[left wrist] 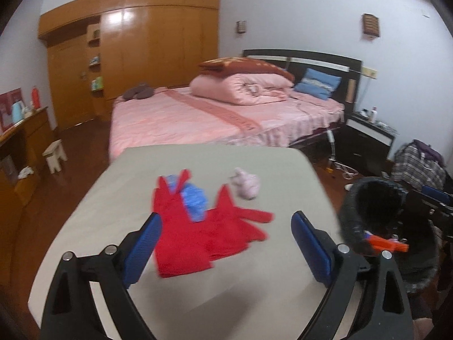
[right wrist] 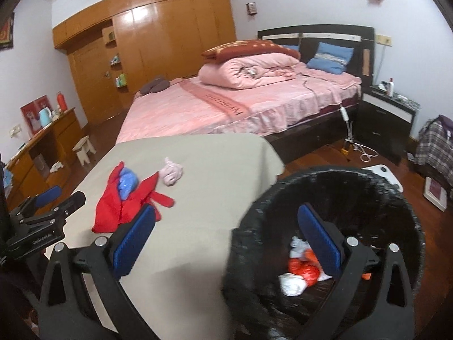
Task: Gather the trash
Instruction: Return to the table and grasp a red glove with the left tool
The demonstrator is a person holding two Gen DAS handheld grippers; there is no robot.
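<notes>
Far left: wooden desk [right wrist: 56,130] with a pale blue kettle [right wrist: 45,116] and red bottle [right wrist: 60,100] on top, small white stool [right wrist: 84,149] on the floor beside it. Left gripper [left wrist: 226,235] hovering over the grey table [left wrist: 113,198], jaws wide apart, holding nothing — also visible at the left edge of the right wrist view [right wrist: 61,195]. On the table between the blue pads: red plastic bag [left wrist: 195,232] lying flat, crumpled blue wrapper [left wrist: 195,201] on top of it, touching. Just right of those, pink crumpled wad [left wrist: 245,185], close to the red bag's corner. Right gripper [right wrist: 226,223] straddling the table's edge and the bin, jaws apart, empty. Black-lined trash bin [right wrist: 396,198] right of the table, just beside its edge; inside at the bottom — white, orange-red and pale scraps [right wrist: 300,272]. Background: pink bed [right wrist: 226,107], dark nightstand [right wrist: 388,119] further right.
</notes>
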